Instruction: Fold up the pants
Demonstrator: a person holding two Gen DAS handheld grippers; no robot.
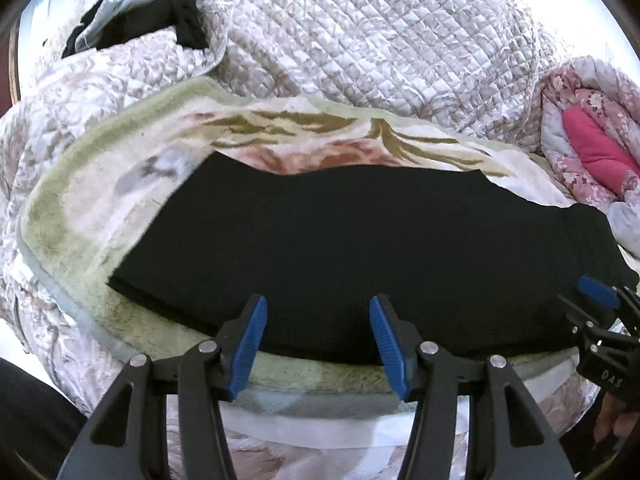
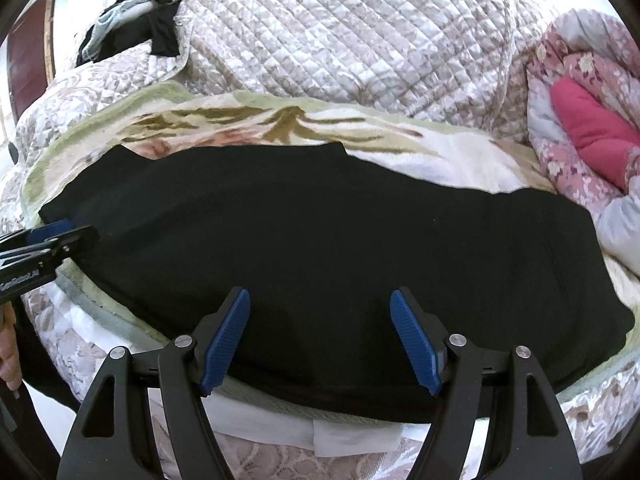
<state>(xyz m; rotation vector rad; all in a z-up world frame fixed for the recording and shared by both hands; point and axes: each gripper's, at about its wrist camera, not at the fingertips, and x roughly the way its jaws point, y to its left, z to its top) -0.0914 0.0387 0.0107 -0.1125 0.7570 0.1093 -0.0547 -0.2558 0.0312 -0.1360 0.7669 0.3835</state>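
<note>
The black pants [image 1: 360,248] lie flat across a fleece blanket [image 1: 80,240] on the bed, long side left to right; they also show in the right wrist view [image 2: 320,240]. My left gripper [image 1: 318,308] is open and empty, hovering over the near edge of the pants toward their left part. My right gripper [image 2: 320,300] is open and empty over the near edge further right. The right gripper also shows at the right edge of the left wrist view [image 1: 600,300], and the left gripper at the left edge of the right wrist view [image 2: 60,236].
A quilted floral bedspread [image 1: 360,40] is bunched behind the blanket. A pink floral quilt with a red lining [image 1: 592,148] lies at the right. Dark and light clothes [image 1: 132,20] are piled at the far left. The bed's near edge runs under my grippers.
</note>
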